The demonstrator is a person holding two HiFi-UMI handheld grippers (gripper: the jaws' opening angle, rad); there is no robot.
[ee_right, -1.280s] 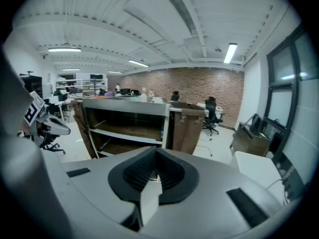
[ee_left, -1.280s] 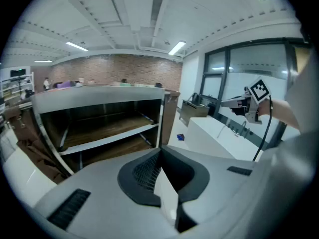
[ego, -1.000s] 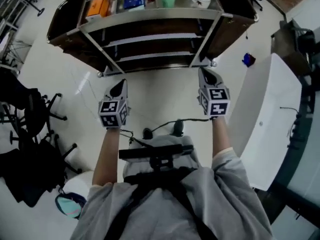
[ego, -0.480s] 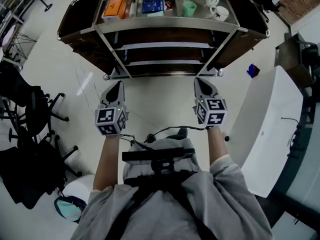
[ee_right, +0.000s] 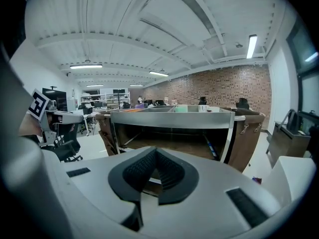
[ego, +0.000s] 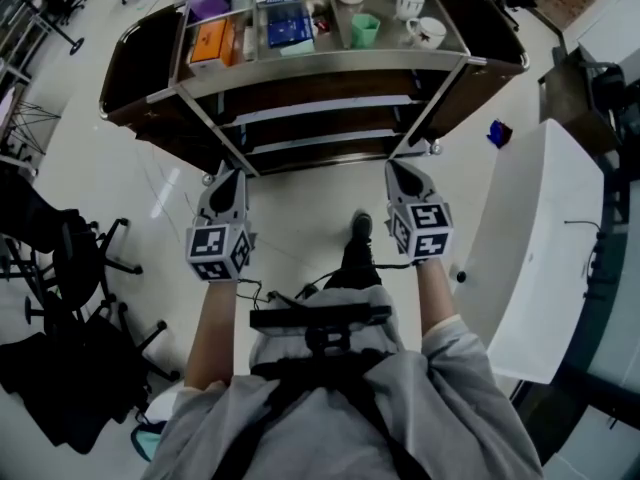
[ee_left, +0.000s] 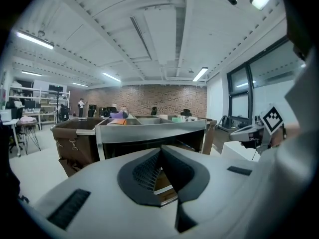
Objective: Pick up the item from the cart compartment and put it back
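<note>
Left claw (ego: 229, 173), right claw (ego: 398, 166) nearer cart (ego: 320, 61)

White table (ego: 540, 248) on my right. Small blue object (ego: 497, 133) on pale floor (ego: 90, 168) just off table's far corner. Black office chair (ego: 85, 258) on my left; black heap (ego: 60, 388) nearer me, can't tell what. Brick wall (ee_right: 224, 86) far back. Ceiling strip light (ee_right: 250, 46) lit overhead.
</note>
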